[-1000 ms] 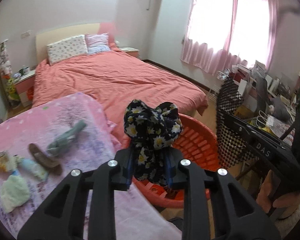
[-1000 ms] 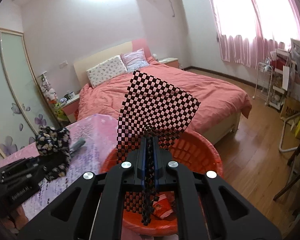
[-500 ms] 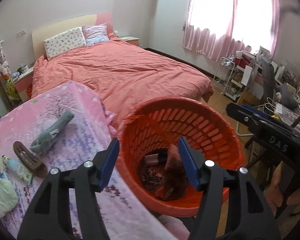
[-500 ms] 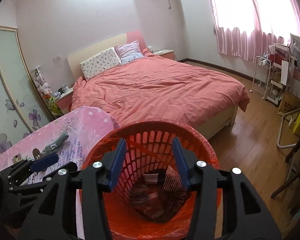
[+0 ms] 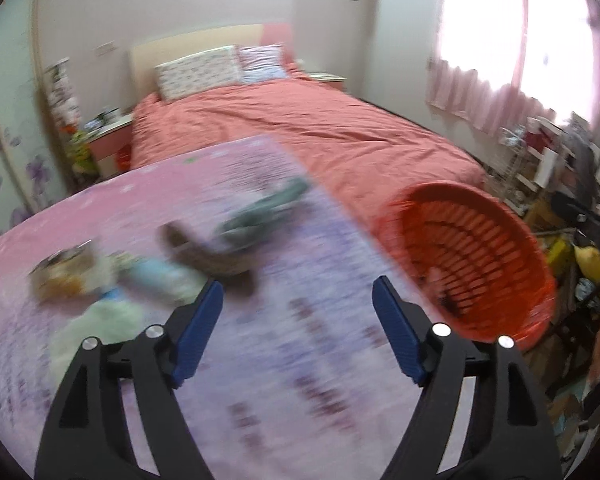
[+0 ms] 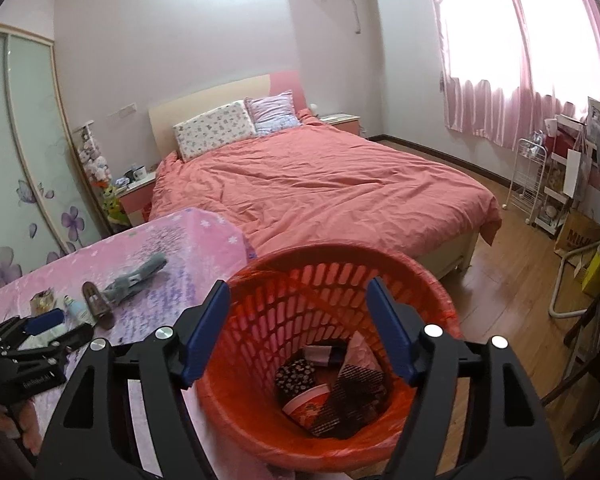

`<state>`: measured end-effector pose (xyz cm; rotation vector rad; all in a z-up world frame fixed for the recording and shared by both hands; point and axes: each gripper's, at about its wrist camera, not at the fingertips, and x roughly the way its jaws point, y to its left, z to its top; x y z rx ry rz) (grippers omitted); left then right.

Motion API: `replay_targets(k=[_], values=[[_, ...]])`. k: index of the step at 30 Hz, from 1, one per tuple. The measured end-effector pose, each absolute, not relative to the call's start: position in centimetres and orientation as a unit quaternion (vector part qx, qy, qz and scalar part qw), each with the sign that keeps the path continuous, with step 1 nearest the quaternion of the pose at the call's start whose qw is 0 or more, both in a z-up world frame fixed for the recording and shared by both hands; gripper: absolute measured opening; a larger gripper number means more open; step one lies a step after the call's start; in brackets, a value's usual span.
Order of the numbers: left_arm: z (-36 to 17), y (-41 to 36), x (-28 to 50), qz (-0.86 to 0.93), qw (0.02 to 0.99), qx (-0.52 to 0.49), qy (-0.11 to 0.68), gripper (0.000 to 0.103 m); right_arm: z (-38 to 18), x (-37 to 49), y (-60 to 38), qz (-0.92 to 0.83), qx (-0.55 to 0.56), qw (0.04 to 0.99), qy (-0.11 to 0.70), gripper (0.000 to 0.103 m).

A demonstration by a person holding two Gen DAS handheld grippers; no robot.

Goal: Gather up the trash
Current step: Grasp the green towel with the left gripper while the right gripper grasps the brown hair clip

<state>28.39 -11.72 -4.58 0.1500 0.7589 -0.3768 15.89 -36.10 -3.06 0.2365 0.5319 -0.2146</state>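
Note:
An orange basket [image 6: 428, 280] stands on the floor beside the pink-clothed table [image 6: 204, 240]; it also shows in the left wrist view [image 5: 480, 248]. Inside lie a floral cloth [image 6: 298, 376], a checkered cloth [image 6: 352, 400] and a red wrapper [image 6: 308, 404]. My right gripper [image 6: 298, 328] is open and empty above the basket. My left gripper [image 5: 298, 328] is open and empty over the table [image 5: 260, 360], blurred by motion. On the table lie a grey sock [image 5: 260, 216], a brown piece [image 5: 204, 252], a pale blue item [image 5: 156, 276], a white wad [image 5: 100, 328] and a wrapper [image 5: 60, 272].
A bed with a salmon cover [image 6: 320, 184] stands behind the table and basket. A wardrobe [image 6: 16, 152] is at the left. A white rack [image 6: 532, 184] and clutter stand at the right on the wooden floor [image 6: 512, 280].
Both grippers opened and dropped the floral cloth and the checkered cloth into the basket. My left gripper has since swung left over the table.

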Motion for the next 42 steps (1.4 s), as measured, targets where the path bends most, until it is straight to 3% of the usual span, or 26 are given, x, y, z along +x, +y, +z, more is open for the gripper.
replay_targets(k=[8, 16, 19, 21, 25, 32, 38, 42], values=[[-6.4, 0.7, 30.0, -0.059, 0.916, 0.045, 0.394, 0.083, -4.7, 16.6, -30.7, -0.063, 0.105, 0.948, 0.295, 0.072], [-8.6, 4.2, 32.0, -0.047, 0.900, 0.012, 0.432, 0.083, -6.1, 17.3, -25.8, -0.018, 0.094, 0.940, 0.327, 0.072], [-8.5, 3.6, 32.2, -0.062, 0.902, 0.012, 0.427, 0.062, -6.3, 17.4, -24.7, -0.009, 0.088, 0.939, 0.334, 0.072], [-8.7, 3.3, 31.8, -0.074, 0.900, 0.014, 0.429, 0.032, -6.4, 17.4, -23.9, -0.004, 0.085, 0.938, 0.337, 0.072], [-8.5, 4.0, 31.1, -0.067, 0.904, 0.016, 0.423, 0.013, -6.7, 17.5, -22.7, 0.005, 0.079, 0.936, 0.342, 0.072], [-8.0, 9.0, 29.1, -0.017, 0.909, 0.026, 0.417, 0.013, -7.2, 18.2, -20.3, 0.022, 0.068, 0.933, 0.351, 0.072], [-8.7, 13.4, 29.6, 0.027, 0.902, 0.003, 0.430, 0.024, -7.8, 19.6, -18.0, 0.035, 0.052, 0.932, 0.357, 0.072], [-8.7, 13.4, 29.7, 0.028, 0.901, 0.008, 0.433, 0.024, -8.1, 21.7, -16.9, 0.036, 0.049, 0.931, 0.360, 0.071]])
